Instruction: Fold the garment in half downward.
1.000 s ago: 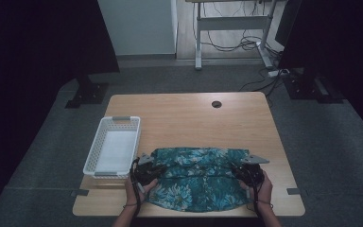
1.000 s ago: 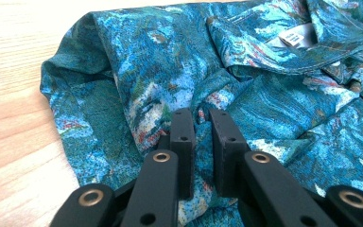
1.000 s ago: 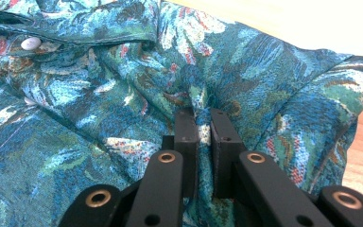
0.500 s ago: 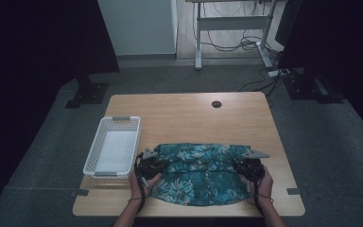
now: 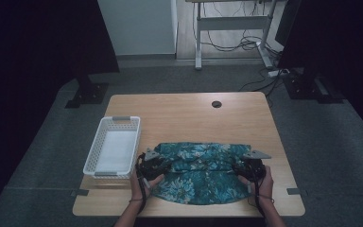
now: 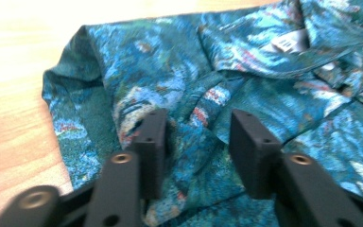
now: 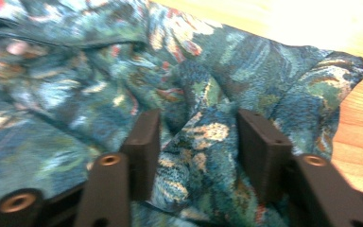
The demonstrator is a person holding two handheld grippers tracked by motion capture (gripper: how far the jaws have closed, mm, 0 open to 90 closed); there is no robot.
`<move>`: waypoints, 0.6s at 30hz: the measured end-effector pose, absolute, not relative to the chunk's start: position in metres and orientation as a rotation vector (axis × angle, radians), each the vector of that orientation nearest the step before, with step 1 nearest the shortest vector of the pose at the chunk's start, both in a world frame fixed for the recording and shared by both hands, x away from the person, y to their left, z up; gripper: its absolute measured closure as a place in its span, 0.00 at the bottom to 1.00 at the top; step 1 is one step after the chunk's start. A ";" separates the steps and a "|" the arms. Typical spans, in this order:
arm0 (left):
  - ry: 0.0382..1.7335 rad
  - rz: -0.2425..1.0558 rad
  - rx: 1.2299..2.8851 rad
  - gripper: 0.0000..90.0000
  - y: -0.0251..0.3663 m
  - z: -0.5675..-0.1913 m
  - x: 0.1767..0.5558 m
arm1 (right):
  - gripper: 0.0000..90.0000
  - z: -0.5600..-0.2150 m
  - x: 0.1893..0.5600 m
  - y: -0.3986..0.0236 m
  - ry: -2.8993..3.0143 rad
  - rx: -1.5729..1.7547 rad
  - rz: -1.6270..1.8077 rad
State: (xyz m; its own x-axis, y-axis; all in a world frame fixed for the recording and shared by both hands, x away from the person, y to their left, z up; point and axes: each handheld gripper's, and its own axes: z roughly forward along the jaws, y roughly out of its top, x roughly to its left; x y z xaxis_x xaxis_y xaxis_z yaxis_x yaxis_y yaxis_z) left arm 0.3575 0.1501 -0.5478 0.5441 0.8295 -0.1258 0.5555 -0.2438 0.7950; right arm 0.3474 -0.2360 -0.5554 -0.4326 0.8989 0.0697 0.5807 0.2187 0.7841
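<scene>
A teal floral garment (image 5: 203, 177) lies folded on the near half of the wooden table (image 5: 189, 116). My left gripper (image 5: 163, 166) sits at its left edge and my right gripper (image 5: 240, 169) at its right edge. In the left gripper view, the left gripper (image 6: 198, 127) has just been opening. A bunched fold of the garment (image 6: 160, 61) lies loose between its parted jaws. In the right gripper view, the right gripper (image 7: 198, 127) has also just been opening. A raised fold of the garment (image 7: 75, 94) stands between its jaws without being pinched.
A white slatted basket (image 5: 94, 156) stands on the table just left of the garment, close to my left hand. A round cable hole (image 5: 216, 104) is at the far middle of the table. Dark stands and desk legs are on the floor beyond.
Both hands have stayed at the garment's two sides with hardly any shift. The garment lies much as before.
</scene>
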 end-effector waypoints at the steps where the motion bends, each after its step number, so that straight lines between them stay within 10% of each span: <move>1: 1.121 0.411 1.929 0.60 0.149 -0.547 0.356 | 0.47 -0.555 0.345 -0.236 2.100 1.361 1.085; 18: 1.052 0.466 1.877 0.51 0.141 -0.514 0.347 | 0.34 -0.541 0.309 -0.241 2.071 1.317 1.210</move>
